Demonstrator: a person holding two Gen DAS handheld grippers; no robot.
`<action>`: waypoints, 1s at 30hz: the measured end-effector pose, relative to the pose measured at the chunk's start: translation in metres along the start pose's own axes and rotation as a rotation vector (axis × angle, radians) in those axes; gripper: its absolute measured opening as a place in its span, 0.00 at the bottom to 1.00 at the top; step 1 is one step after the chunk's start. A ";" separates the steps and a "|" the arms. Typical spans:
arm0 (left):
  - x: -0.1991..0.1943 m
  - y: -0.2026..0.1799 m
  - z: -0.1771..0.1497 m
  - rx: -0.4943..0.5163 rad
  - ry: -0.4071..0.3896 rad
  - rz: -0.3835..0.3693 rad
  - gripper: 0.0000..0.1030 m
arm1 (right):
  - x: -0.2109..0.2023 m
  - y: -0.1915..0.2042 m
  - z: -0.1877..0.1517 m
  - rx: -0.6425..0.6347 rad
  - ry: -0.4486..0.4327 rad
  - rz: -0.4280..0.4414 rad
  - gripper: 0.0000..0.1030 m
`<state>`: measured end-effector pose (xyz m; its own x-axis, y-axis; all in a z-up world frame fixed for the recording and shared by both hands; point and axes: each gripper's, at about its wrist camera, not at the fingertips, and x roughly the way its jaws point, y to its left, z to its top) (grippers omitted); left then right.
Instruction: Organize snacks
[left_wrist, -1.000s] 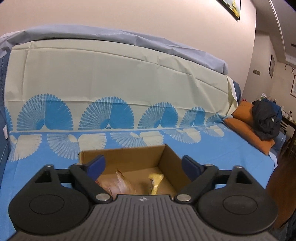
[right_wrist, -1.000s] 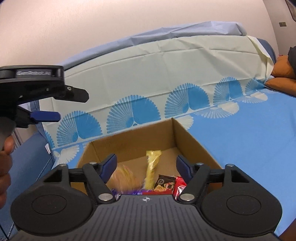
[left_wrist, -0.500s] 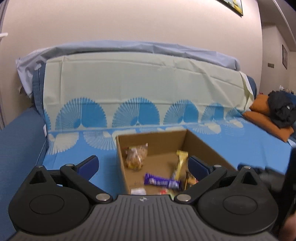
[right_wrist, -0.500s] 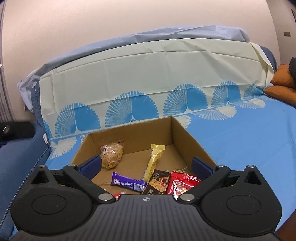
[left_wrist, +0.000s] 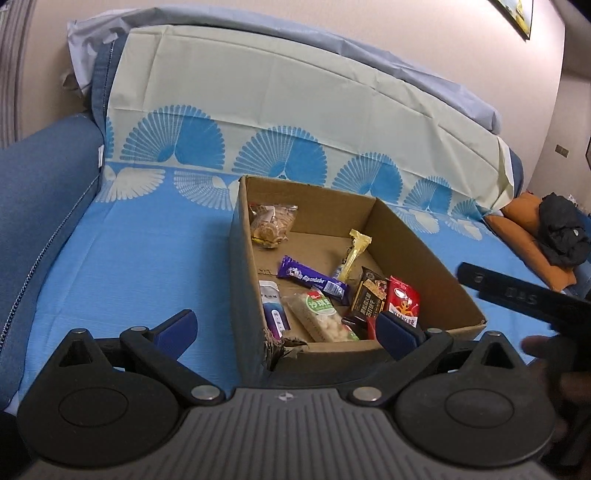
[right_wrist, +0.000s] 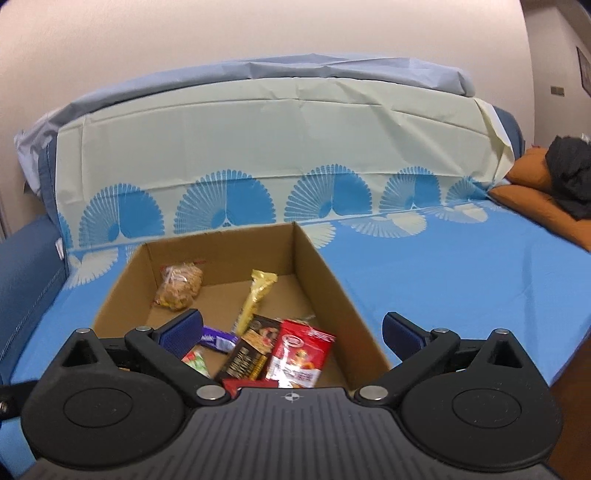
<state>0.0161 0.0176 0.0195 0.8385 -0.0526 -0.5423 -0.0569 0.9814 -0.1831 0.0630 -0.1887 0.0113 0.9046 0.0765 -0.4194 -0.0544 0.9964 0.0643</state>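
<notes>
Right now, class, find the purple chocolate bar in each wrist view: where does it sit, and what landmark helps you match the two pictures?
Left wrist: purple chocolate bar lies mid-picture on the cardboard box floor, fully visible.
Right wrist: purple chocolate bar lower left of centre, partly hidden behind the gripper's left finger.
Shared landmark: the yellow wrapper just right of it.

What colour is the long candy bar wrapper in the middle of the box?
Purple, with white writing. The candy bar shows best in the left wrist view.
</notes>
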 end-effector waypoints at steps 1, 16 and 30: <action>0.001 -0.001 -0.002 0.006 0.000 0.009 1.00 | -0.004 -0.001 -0.001 -0.009 -0.002 -0.002 0.99; 0.036 -0.014 -0.009 0.034 0.178 0.090 1.00 | -0.011 0.012 -0.006 -0.146 0.069 0.049 0.99; 0.041 -0.021 -0.013 0.033 0.212 0.066 1.00 | -0.004 0.015 -0.007 -0.158 0.094 0.066 0.99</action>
<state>0.0445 -0.0080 -0.0096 0.7008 -0.0224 -0.7130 -0.0872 0.9893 -0.1168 0.0557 -0.1733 0.0070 0.8539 0.1376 -0.5019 -0.1850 0.9817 -0.0455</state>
